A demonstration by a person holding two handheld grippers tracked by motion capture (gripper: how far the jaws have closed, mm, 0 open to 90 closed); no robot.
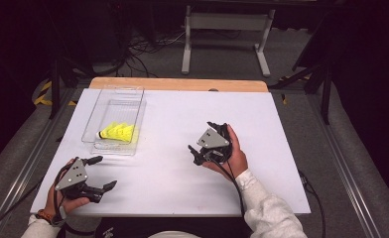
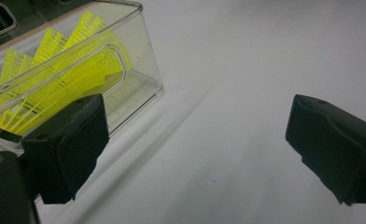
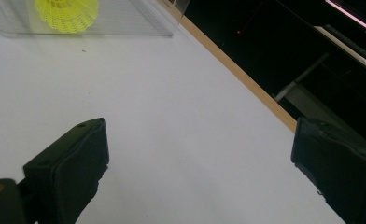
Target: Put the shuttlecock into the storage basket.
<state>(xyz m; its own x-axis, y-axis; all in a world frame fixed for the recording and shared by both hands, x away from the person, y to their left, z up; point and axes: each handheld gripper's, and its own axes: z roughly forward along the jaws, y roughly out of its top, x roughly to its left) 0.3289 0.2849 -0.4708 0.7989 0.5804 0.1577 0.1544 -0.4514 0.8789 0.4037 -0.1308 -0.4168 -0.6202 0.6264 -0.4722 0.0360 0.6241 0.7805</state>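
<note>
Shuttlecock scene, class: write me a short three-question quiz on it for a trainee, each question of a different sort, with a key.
1. True or false: the yellow shuttlecocks lie inside the clear plastic bin.
2. Multiple choice: the left hand-held gripper is A) shut on a shuttlecock, B) open and holding nothing, C) inside the bin.
3. Fill the gap: the right hand-held gripper is over the ____ sheet that covers the table, its jaws apart.

Key: 1 true; 2 B; 3 white.
</note>
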